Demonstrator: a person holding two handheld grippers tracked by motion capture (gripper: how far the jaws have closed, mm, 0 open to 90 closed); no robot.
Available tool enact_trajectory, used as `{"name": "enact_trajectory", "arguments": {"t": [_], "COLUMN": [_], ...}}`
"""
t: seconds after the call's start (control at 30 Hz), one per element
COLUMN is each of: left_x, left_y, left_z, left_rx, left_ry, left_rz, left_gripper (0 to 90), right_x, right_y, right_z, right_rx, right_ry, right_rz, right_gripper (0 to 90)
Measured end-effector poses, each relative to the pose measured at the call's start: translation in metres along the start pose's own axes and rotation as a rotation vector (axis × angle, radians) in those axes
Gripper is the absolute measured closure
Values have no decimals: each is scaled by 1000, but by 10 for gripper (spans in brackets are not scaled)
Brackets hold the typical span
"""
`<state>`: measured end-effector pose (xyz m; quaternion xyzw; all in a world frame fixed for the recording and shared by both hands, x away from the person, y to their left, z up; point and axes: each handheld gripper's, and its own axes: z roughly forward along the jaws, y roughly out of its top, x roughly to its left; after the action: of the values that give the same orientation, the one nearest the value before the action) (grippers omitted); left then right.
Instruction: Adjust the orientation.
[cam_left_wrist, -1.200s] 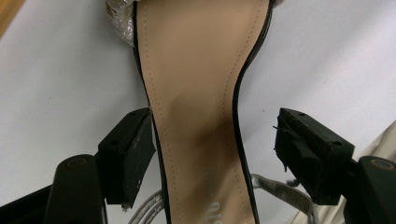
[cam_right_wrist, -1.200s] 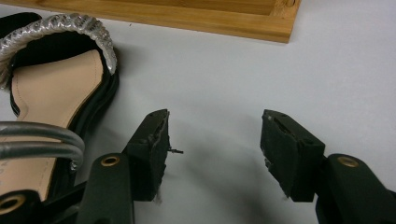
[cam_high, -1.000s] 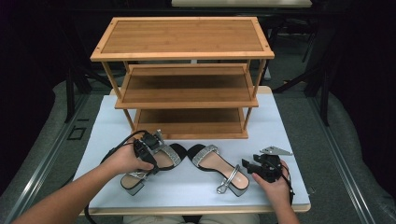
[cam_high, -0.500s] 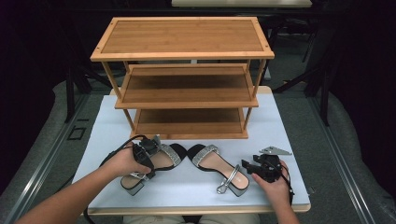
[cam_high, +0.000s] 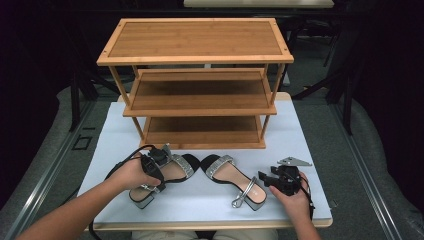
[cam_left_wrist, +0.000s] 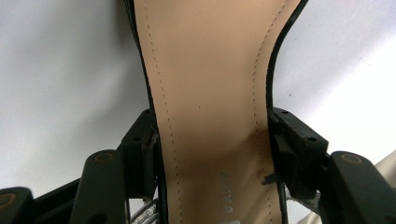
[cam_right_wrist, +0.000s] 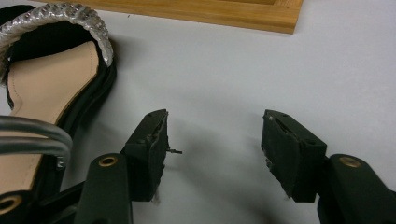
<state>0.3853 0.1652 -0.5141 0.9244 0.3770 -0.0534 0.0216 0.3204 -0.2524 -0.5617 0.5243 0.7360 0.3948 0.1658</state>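
Up close, the left gripper has just been closing its jaws, now squeezing the left sandal. Seen from above, the right gripper rests open beside the right sandal.

Faint grey letters "DAILEY", partly cut off, on sandal insole

Left forearm enters from the near-left corner and angles toward the table's middle. Left hand wraps the left gripper, which points right and slightly down. Its jaws have just been closing; in the left gripper view both pads press on the sole edges between them. Right hand sits near the right edge, wrist low, holding the right gripper pointed left, jaws spread apart with nothing between them.
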Motion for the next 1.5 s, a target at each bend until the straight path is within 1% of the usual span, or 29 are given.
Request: {"name": "enact_trajectory", "arguments": {"t": [0.07,0.1,0.13,0.23,0.27,0.3,0.33,0.47,0.57,0.6,0.7,0.73,0.8,0.83,0.93,0.97,1.0,1.03,1.07,1.1,1.17,1.2,1.23,1.3,1.33,1.4,1.43,1.47,1.5], "left_x": [0,0,1,1,3,3,4,9,12,15,18,19,25,25,29,31,34,34,34,34,33,32,32,29,26,21,20,19,19], "left_y": [-1,-2,-4,-7,-11,-11,-15,-22,-27,-30,-31,-31,-28,-28,-19,-15,-6,-2,-2,2,11,18,18,24,27,32,32,33,32], "left_z": [-4,-7,-11,-16,-20,-20,-26,-34,-41,-45,-49,-50,-53,-53,-51,-50,-46,-44,-44,-43,-38,-34,-34,-27,-24,-16,-13,-10,-10], "left_rx": [-17,-13,-30,-35,-51,-51,-68,-75,-75,-81,-99,-112,-143,-143,-170,-181,-200,-212,-212,-225,-263,-290,-290,-303,-293,-251,-242,-229,-226], "left_ry": [10,15,14,13,10,10,4,-3,7,10,14,9,1,1,5,5,5,15,15,23,32,29,29,26,28,43,39,26,34], "left_rz": [5,7,-1,-5,-16,-16,-27,-39,-50,-64,-77,-94,-127,-127,-156,-165,-191,-204,-204,-219,-248,-276,-276,-285,-283,-258,-245,-237,-228], "left_gripper": [411,414,417,420,422,424,425,428,429,429,430,430,430,430,430,430,430,430,431,431,430,430,430,427,427,420,416,408,408], "right_x": [0,0,0,0,0,0,1,1,1,2,2,2,2,2,2,2,2,2,1,1,0,0,0,0,0,-1,-1,-2,-2], "right_y": [0,0,0,0,0,0,0,0,0,0,0,0,0,0,0,0,0,0,0,0,-1,-1,-1,-1,-1,-1,-2,-2,-2], "right_z": [0,0,0,1,0,0,0,1,1,2,2,2,2,2,2,2,2,2,2,2,2,2,2,1,2,1,2,0,0], "right_rx": [1,1,1,2,1,1,1,1,5,7,7,8,11,11,10,11,8,9,9,9,8,8,8,6,-7,4,-9,4,4], "right_ry": [-2,-3,-3,-3,-2,-2,-4,-1,-1,-3,1,1,-2,-2,0,-1,-2,-2,-4,-4,2,4,4,3,2,2,0,7,7], "right_rz": [3,2,2,1,2,2,2,5,6,4,3,2,0,0,2,2,6,8,8,8,8,9,9,11,13,13,14,12,12], "right_gripper": [406,406,406,406,406,406,406,406,405,406,406,405,406,406,405,405,405,405,405,405,405,405,405,405,405,404,405,405,405]}}
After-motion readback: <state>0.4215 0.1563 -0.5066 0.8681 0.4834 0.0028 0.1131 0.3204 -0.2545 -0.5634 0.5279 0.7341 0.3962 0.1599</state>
